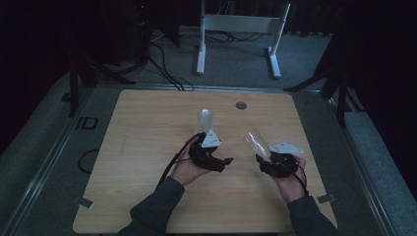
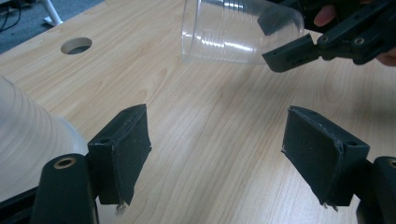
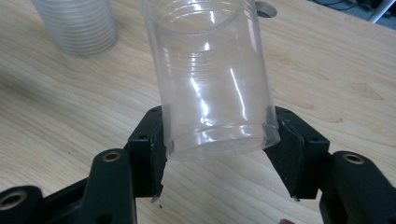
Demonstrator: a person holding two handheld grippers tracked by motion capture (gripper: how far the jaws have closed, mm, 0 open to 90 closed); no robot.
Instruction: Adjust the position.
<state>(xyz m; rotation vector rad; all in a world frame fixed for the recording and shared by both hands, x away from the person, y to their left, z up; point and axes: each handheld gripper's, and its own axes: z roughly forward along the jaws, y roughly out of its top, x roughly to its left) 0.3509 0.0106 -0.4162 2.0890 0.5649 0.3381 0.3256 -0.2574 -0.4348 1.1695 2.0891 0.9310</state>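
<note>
The right claw (image 1: 260,158), near right, grips a clear cup (image 3: 212,79) by its base, tilted above the desk (image 1: 147,147). The left claw (image 2: 215,154) stands released. Farther off stands the cup stack (image 1: 205,120). Judging by this, one cup is separated; next comes setting it down.

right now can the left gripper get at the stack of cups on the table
Probably yes. The left gripper has open, empty jaws, and the stack of cups stands just beyond it with bare table around. The right gripper holds its own clear cup off to the side.
</note>
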